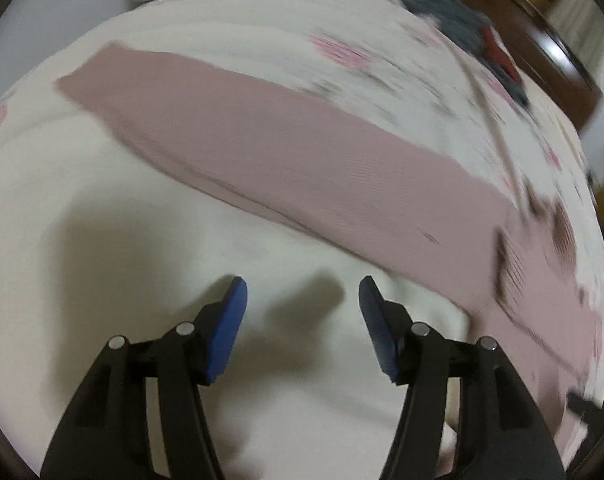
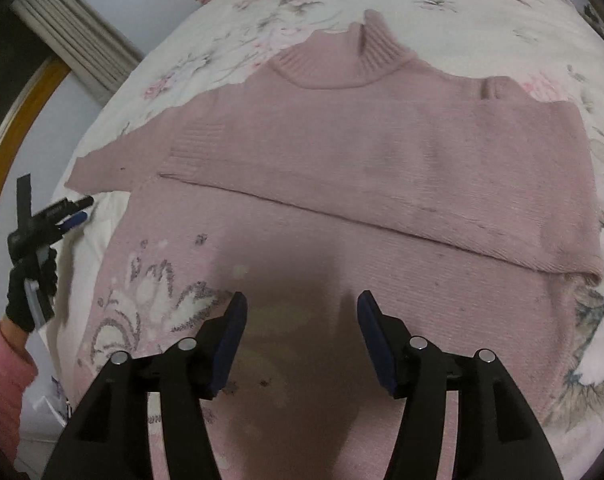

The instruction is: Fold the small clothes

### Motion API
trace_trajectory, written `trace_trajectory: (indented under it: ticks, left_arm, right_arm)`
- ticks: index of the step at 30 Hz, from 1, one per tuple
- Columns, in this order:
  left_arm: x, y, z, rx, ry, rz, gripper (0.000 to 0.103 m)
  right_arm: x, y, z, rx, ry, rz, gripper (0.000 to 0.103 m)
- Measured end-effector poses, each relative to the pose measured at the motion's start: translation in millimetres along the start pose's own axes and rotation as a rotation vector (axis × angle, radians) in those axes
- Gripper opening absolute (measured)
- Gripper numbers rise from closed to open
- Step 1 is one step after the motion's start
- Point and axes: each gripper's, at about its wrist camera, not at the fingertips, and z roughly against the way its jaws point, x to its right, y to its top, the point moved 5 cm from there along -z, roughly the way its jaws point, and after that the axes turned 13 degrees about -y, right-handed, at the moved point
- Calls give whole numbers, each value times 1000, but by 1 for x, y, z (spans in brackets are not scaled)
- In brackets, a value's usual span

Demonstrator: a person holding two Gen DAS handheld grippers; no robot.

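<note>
A dusty-pink knitted sweater (image 2: 341, 168) with a ribbed turtleneck collar lies flat on a bed, over a cream bedspread (image 2: 230, 32) printed with pink flowers; one ribbed-cuffed sleeve (image 2: 381, 168) is folded across the chest, and a pale leafy pattern marks its lower front. The right claw (image 2: 302, 340) hangs directly above the sweater's lower body, blue pads wide apart, holding nothing. The left claw (image 1: 302, 320), also spread wide and empty, hovers over bare bedspread, with the sweater ahead and to its right.
</note>
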Motion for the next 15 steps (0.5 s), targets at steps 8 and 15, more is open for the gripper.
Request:
trace_trajectory:
  ticks: [8,15]
  left_arm:
    - [-90,69,0,144,-118,330,55]
    - [-97,98,-12,195,-136,361,53]
  right_arm:
    - [7,-4,-20,-19,-52,-12,58]
    - [5,-6,-28,-5,-71,5,61]
